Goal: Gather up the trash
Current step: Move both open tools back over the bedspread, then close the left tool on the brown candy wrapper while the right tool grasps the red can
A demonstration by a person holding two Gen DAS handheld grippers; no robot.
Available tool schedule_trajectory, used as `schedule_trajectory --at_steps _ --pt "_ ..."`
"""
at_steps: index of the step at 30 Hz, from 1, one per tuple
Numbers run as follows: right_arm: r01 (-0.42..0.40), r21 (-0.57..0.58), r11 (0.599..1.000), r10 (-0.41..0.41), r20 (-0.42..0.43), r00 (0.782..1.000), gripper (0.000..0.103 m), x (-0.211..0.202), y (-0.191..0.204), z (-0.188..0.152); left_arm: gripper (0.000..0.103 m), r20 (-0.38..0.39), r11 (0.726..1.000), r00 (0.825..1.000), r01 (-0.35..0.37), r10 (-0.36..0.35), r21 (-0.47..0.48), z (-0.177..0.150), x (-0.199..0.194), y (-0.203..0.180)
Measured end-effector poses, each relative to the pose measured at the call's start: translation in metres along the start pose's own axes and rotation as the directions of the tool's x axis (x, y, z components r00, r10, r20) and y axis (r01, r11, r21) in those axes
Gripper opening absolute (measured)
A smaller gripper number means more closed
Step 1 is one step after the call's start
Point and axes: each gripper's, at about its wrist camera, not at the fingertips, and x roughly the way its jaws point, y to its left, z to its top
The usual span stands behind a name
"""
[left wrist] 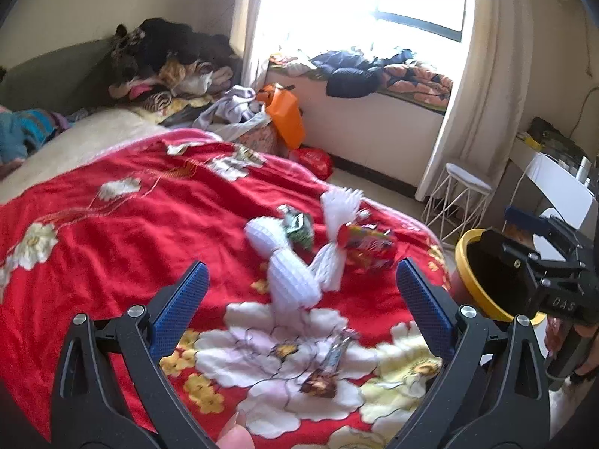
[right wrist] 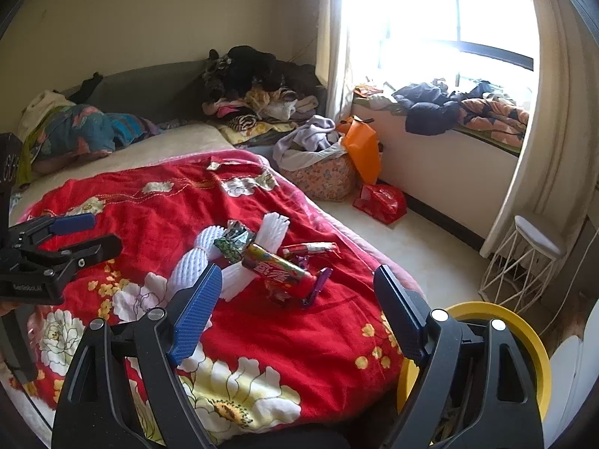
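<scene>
Trash lies in a heap on the red flowered blanket (left wrist: 112,224): two white foam nets (left wrist: 288,265) (right wrist: 194,258), a green crumpled wrapper (left wrist: 297,226) (right wrist: 234,241), a long colourful candy wrapper (left wrist: 368,241) (right wrist: 277,265), a red wrapper (right wrist: 310,249) and a purple wrapper (right wrist: 318,284). A small foil wrapper (left wrist: 335,351) lies nearer. My left gripper (left wrist: 301,295) is open and empty, just short of the heap. My right gripper (right wrist: 295,297) is open and empty, near the heap's right side. A yellow-rimmed bin (left wrist: 483,273) (right wrist: 524,340) stands beside the bed's right edge.
Clothes (right wrist: 258,86) are piled at the far end of the bed. A fabric basket (right wrist: 322,176), an orange bag (right wrist: 361,149) and a red bag (right wrist: 382,198) stand on the floor by the window bench. A white wire stool (right wrist: 524,262) stands at right.
</scene>
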Motion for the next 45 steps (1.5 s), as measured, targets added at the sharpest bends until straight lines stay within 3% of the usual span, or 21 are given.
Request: schedule_trajectory --at_steps 11,16,26,37,45 --pt "-0.020 -0.025 0.999 0.018 -0.061 0.998 0.080 0.038 0.010 -0.003 0.092 -0.067 0.999 0.998 -0.024 0.021 -0.034 -0.017 0.008 0.028" --pt "-0.001 -0.081 0.997 -0.006 -0.084 0.996 0.076 0.062 0.013 -0.004 0.091 -0.126 0.999 0.992 0.003 -0.007 -0.035 -0.027 0.019 0.029" --pt "-0.047 -0.224 0.973 0.020 -0.122 0.992 0.064 0.110 0.022 0.004 0.056 -0.234 0.993 0.965 0.118 -0.116 -0.003 -0.048 0.039 0.002" --pt "-0.087 -0.376 0.922 0.007 -0.210 0.978 0.063 0.149 0.037 -0.002 0.050 -0.314 0.984 0.935 0.178 -0.163 0.020 -0.067 0.055 -0.018" --pt "-0.072 -0.476 0.877 -0.043 -0.226 0.973 0.062 0.170 0.048 -0.010 0.035 -0.348 0.986 0.926 0.165 -0.146 0.023 -0.075 0.065 -0.019"
